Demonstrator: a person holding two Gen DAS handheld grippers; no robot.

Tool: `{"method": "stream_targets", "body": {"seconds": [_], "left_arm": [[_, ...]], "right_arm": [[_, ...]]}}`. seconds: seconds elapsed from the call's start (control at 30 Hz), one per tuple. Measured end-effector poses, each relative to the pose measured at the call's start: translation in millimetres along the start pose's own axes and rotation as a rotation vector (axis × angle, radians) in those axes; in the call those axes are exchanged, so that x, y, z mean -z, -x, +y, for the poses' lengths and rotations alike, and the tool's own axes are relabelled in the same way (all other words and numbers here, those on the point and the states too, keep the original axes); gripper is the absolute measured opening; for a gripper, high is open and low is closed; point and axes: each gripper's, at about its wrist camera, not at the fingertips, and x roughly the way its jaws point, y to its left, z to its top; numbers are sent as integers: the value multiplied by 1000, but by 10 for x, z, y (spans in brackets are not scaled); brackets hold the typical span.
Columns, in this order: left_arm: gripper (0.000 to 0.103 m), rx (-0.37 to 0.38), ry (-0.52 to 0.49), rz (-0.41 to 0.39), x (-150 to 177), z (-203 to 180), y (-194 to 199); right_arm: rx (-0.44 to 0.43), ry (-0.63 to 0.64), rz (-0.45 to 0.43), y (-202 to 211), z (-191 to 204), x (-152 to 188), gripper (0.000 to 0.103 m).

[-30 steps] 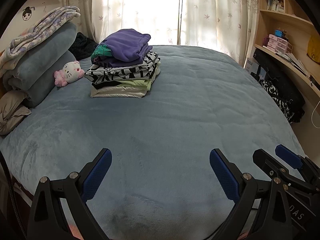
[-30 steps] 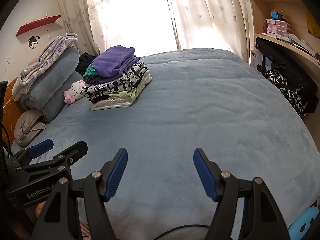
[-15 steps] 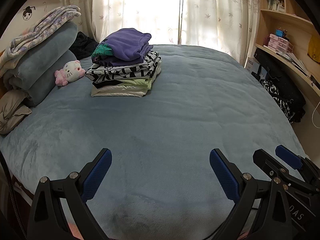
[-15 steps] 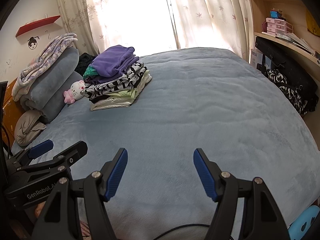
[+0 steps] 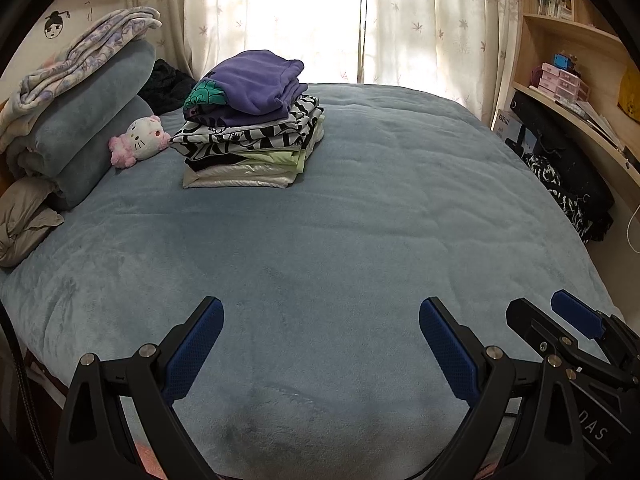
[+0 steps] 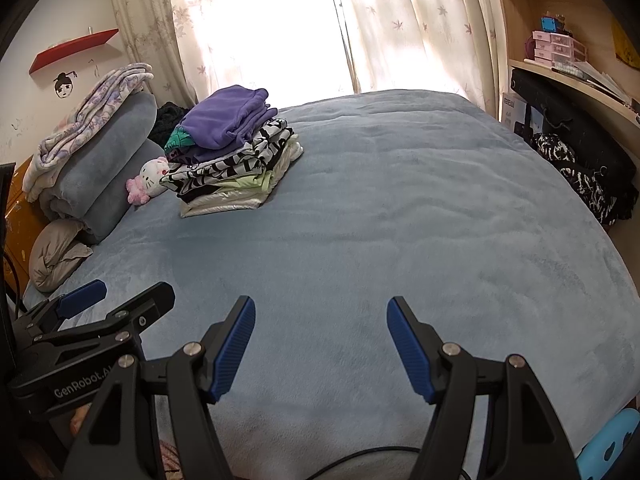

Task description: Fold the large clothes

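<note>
Nothing is moving between the earlier frames and now: both grippers are hanging where they were, and the bed is looking the same.

At the bottom of the left wrist view, the left gripper point(image 5: 320, 340) is spread wide with nothing between its blue pads point(image 5: 192, 354). At the bottom of the right wrist view, the right gripper point(image 6: 320, 344) is likewise released and empty, jaws parted over bare blanket. Each is showing in the other's lower corner, so the two are sitting just beside each other at the near edge.

Beyond them the bed point(image 5: 360, 240) is stretching away as open blue blanket through the middle of both frames, giving plenty of room for spreading a garment.

Farther on, in the upper left of centre, the folded pile point(image 5: 248, 128) is sitting with a purple piece on top; its long side is running roughly left to right across the frame. It is lying well apart from both grippers, up and to the left, and the left gripper is probably the nearer.

No unfolded large garment is lying on the blanket. A black-and-white patterned cloth point(image 6: 588, 184) is bunching at the right edge of the bed, under the shelf point(image 6: 580, 80), nearer the right gripper; it may be the next piece, though that is a guess.

At the far left the rolled bedding point(image 5: 80, 120) and plush toy point(image 5: 140, 142) are crowding the pile, leaving the clear approach from the right.
</note>
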Motion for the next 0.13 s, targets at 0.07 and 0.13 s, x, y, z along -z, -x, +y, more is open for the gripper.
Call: {"method": "stream_targets", "body": {"seconds": [0.07, 0.13], "left_arm": [[97, -1, 0, 6, -4, -1, -18], [97, -1, -1, 13, -3, -4, -35]], "right_arm": [[0, -4, 6, -29, 6, 0, 69], [0, -6, 12, -42, 18, 12, 69]]}}
